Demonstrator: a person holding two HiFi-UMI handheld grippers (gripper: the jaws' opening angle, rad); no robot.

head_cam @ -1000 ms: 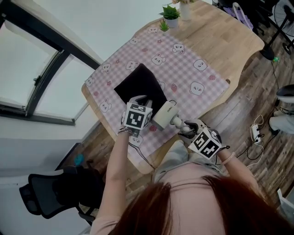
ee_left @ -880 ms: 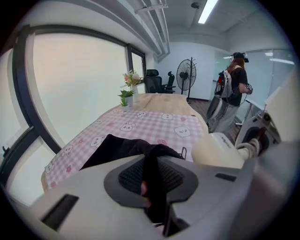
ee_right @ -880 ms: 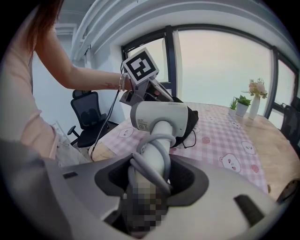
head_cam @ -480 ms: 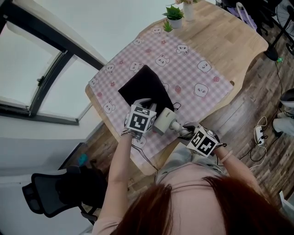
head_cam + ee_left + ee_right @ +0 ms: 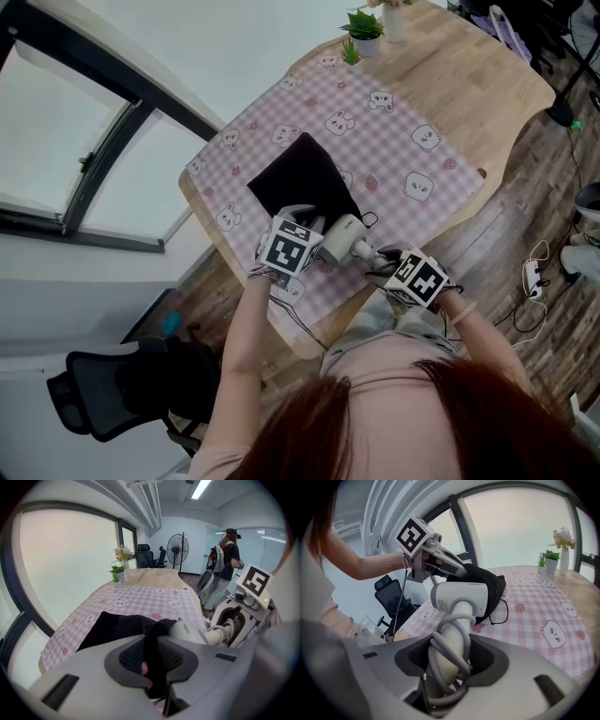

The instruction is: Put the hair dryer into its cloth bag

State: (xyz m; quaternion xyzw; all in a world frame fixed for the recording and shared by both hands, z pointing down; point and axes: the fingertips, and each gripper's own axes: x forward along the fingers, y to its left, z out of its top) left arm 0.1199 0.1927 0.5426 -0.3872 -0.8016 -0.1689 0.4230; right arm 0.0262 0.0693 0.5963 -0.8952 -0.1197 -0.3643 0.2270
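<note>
The black cloth bag [image 5: 303, 181] lies on the pink checked tablecloth [image 5: 394, 131]. My left gripper [image 5: 307, 223] is shut on the edge of the bag's mouth, and black cloth is pinched between its pads [image 5: 151, 656]. The white hair dryer [image 5: 348, 234] has its head at the bag's mouth, its nose partly under the cloth [image 5: 487, 584]. My right gripper [image 5: 382, 264] is shut on the dryer's handle [image 5: 451, 660], which has the grey cord wound round it. In the right gripper view the dryer's body [image 5: 461, 597] points into the bag below the left gripper [image 5: 436, 557].
Two small potted plants [image 5: 365, 29] and a vase stand at the far end of the wooden table [image 5: 487, 75]. The near table edge is just under my hands. A black office chair [image 5: 112, 394] is on the floor at left, and a power strip [image 5: 536, 277] at right.
The right gripper has pushed the hair dryer closer to the bag, so its head now sits at the mouth. The left gripper has kept its hold on the bag's edge.
</note>
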